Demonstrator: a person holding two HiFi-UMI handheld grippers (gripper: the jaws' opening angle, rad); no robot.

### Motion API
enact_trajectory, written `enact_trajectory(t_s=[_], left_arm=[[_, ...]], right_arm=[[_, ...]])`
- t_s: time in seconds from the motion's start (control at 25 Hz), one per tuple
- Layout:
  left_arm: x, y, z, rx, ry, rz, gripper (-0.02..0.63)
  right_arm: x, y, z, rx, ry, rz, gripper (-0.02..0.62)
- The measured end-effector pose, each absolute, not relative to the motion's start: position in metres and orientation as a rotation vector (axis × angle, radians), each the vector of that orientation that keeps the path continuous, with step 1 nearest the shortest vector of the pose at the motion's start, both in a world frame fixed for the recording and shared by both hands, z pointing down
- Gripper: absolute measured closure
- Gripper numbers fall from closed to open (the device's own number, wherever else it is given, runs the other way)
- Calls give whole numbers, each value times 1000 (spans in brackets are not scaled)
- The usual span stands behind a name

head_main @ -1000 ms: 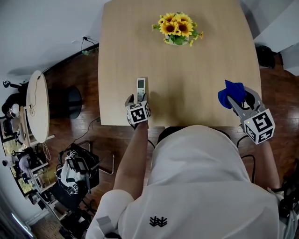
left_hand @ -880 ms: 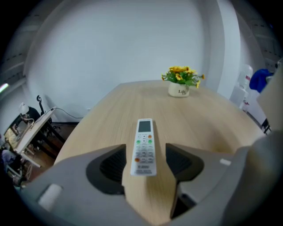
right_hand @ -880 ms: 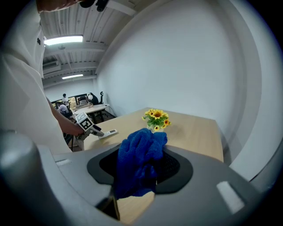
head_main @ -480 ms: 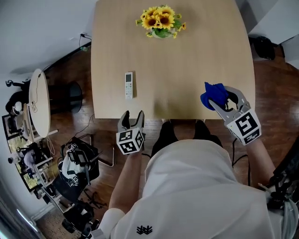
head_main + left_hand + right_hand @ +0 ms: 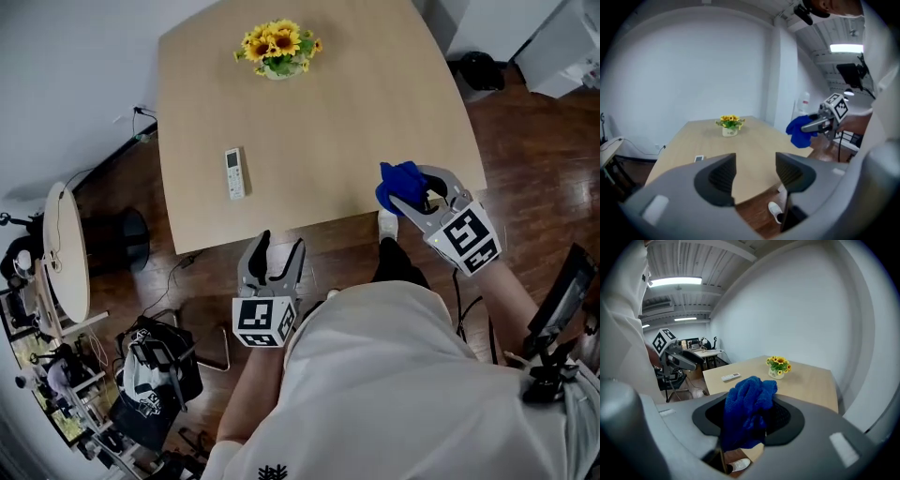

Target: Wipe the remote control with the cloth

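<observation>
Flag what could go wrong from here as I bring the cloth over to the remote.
1. The remote lies loose near the left edge of the table, and the left tongs hang open off the table, holding nothing. An unbraced wipe may slide it toward that edge.
2. The cloth is bunched in the shut right tongs, across the table from the remote. A loose fold could drag or slip out mid-wipe.

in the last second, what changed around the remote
The left gripper pulled back from the remote, off the table toward the person; its jaws are open and empty. Unchanged: the remote lies on the table, the right gripper holds the cloth, the flowers stand at the far end.
</observation>
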State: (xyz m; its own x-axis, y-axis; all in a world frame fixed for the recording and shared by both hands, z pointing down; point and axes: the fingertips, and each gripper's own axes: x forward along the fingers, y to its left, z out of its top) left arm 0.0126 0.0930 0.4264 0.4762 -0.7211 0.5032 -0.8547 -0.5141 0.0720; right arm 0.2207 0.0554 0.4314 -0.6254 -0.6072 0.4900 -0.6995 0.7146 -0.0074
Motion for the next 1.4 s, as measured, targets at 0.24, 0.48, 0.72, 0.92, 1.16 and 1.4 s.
enact_trajectory(t_s=[0.24, 0.48, 0.72, 0.92, 1.16, 1.4], left_arm=[[-20, 171, 394, 2631, -1153, 480, 325], [-84, 289, 383, 2687, -1041, 356, 325], [-107, 303, 389, 2669, -1056, 391, 325], [-93, 325, 388, 2695, -1062, 378, 327], [-19, 363, 362, 2778, -998, 330, 327], [33, 389, 358, 2760, -968, 381, 327]], right_arm=[[156, 138, 420, 1118, -2443, 265, 405], [84, 283, 398, 1214, -2387, 302, 405], [76, 299, 393, 1199, -2365, 261, 405], [88, 329, 377, 1207, -2378, 214, 405], [137, 387, 363, 1220, -2368, 181, 405], [170, 414, 371, 1239, -2383, 212, 405]])
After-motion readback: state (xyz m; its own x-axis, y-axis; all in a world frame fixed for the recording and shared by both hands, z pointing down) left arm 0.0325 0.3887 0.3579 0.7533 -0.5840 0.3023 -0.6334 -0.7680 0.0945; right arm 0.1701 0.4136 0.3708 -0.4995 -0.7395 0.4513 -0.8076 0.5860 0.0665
